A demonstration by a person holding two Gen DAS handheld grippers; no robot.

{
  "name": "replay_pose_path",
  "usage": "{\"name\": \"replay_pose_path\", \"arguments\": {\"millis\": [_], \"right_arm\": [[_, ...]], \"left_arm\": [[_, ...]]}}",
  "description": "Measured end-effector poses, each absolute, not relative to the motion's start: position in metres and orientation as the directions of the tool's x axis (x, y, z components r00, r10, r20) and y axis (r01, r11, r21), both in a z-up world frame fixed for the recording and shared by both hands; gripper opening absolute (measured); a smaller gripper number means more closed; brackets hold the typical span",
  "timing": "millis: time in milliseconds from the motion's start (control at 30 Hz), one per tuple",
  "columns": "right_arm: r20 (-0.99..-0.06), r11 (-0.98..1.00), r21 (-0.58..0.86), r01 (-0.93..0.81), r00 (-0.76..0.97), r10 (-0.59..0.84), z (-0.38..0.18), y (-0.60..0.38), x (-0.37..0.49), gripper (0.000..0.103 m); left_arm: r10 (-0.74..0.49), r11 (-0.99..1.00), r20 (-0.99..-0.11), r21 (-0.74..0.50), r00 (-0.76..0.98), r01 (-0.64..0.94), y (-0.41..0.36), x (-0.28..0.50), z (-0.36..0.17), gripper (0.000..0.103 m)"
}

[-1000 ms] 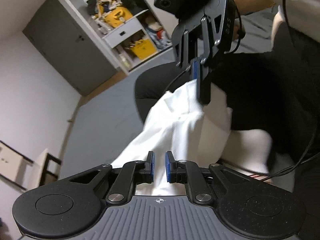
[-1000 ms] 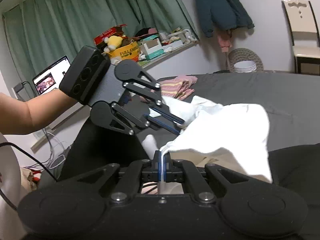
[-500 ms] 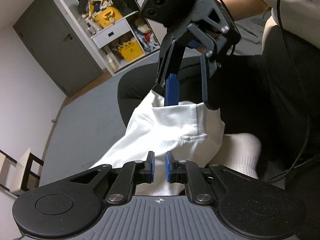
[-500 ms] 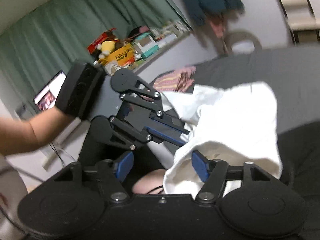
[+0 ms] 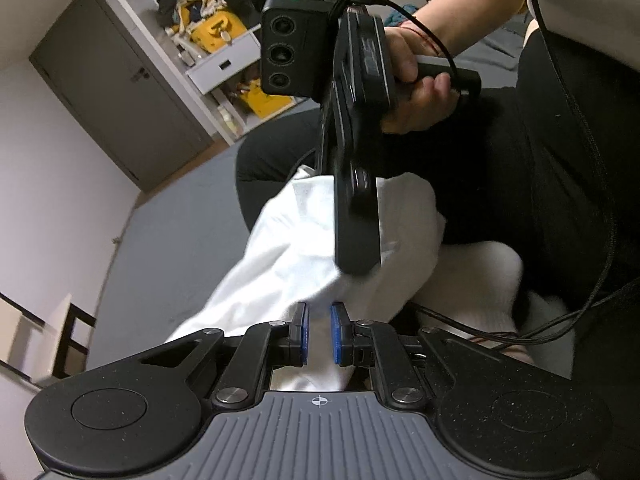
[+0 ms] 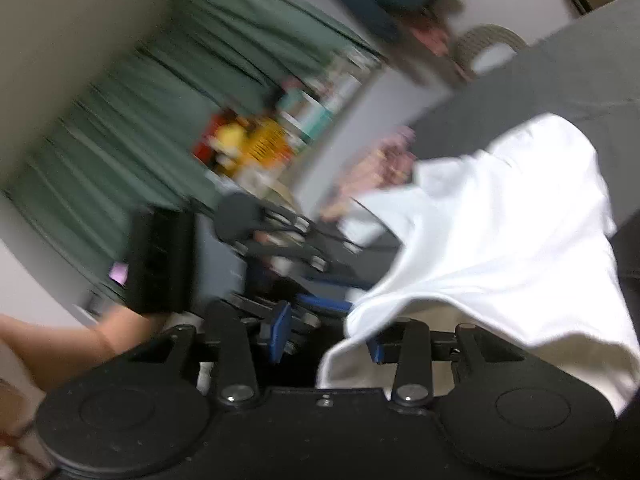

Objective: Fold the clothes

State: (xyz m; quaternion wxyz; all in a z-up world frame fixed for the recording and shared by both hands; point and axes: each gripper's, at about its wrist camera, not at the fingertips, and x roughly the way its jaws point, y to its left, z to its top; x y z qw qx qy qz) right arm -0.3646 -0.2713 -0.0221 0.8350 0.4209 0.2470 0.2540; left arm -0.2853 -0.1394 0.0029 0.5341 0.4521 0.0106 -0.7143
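A white garment [image 5: 304,248] hangs crumpled over the person's lap. My left gripper [image 5: 320,332] is shut on its near edge, with cloth pinched between the blue pads [image 5: 303,334]. In the left wrist view my right gripper [image 5: 356,200] is edge-on, pressed against the cloth's upper part, its fingertips hidden. In the blurred right wrist view my right gripper [image 6: 326,340] stands open; the white garment [image 6: 500,240] drapes over its right finger [image 6: 376,346]. The left gripper [image 6: 288,252] shows just beyond it.
The person's black-trousered legs [image 5: 520,180] and a white sock [image 5: 480,276] lie right of the cloth, with a cable [image 5: 580,312] across them. Grey bed surface [image 5: 180,220] spreads left. A pink striped garment [image 6: 380,168] lies farther on the bed. Shelves [image 5: 216,48] stand behind.
My right gripper let go of the white garment, opened, then turned edge-on and dropped lower onto the cloth. My left gripper has stayed shut on the garment.
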Motion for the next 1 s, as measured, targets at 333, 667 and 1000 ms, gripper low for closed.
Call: {"name": "replay_pose_path", "arguments": {"millis": [333,667,1000], "right_arm": [[-0.033,0.305,0.935,-0.181,0.812,0.583,-0.038,-0.311,-0.365,0.039],[-0.003,0.253,0.951,-0.180,0.809,0.588,-0.043,-0.316,-0.359,0.050],[0.022,0.192,0.966,-0.170,0.801,0.599,-0.048,-0.317,-0.359,0.058]], "left_arm": [[-0.818,-0.359,-0.575,0.509,-0.001,0.783,-0.147,-0.282,0.010,0.011],[-0.857,-0.325,-0.515,0.559,0.012,0.763,-0.154,-0.286,0.016,0.011],[-0.853,-0.337,-0.513,0.683,0.096,0.648,-0.155,-0.311,0.000,0.012]]}}
